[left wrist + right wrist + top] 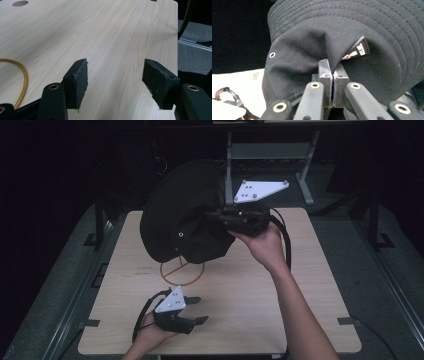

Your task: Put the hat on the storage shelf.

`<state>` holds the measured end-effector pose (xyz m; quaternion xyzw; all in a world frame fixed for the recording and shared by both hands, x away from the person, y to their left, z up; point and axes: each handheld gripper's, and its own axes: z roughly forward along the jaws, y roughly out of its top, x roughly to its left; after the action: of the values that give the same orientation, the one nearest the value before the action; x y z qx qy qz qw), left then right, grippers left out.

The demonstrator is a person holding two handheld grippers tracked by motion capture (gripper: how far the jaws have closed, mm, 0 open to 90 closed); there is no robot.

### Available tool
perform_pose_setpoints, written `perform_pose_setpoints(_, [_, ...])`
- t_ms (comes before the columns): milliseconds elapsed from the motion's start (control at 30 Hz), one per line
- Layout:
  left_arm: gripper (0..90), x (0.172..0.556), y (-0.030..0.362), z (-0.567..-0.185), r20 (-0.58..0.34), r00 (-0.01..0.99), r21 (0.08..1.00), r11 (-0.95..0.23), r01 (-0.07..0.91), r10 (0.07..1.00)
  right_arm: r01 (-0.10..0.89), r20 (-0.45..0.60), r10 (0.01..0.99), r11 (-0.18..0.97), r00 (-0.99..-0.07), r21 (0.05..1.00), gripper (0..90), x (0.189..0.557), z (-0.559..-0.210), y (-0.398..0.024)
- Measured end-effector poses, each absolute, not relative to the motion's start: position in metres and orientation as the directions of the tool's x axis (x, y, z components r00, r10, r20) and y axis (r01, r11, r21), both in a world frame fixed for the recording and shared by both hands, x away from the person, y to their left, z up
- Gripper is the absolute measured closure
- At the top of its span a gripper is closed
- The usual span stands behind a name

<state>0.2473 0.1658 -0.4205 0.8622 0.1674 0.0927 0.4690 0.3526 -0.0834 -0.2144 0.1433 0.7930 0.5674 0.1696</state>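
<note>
A black bucket hat (180, 215) hangs tilted in the air over the back half of the pale wooden table (250, 295). My right gripper (215, 215) comes in from the hat's right and is shut on a pinched fold of its crown. In the right gripper view the pads (325, 71) meet on the cloth of the hat (312, 37), beside a small black label (357, 51). Under the hat a thin yellow ring (181, 272) lies on the table. My left gripper (200, 309) sits low near the front edge, open, with nothing between its pads (77, 80) but bare table (100, 30).
A grey metal frame (270, 155) stands behind the table. Dark rails run along both sides on the grey floor. The yellow ring (23, 75) curves at the left of the left gripper view, and a round hole (20, 3) marks the table's far part.
</note>
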Motion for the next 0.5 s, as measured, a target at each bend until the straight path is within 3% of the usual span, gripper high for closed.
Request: perform_pose_setpoints(500, [36.4, 0.251, 0.167, -0.422, 0.02, 0.927, 0.839, -0.511, 0.189, 0.375, 0.062, -0.083, 0.415, 0.323, -0.906, 0.944, 87.3, 0.376, -0.204, -0.062])
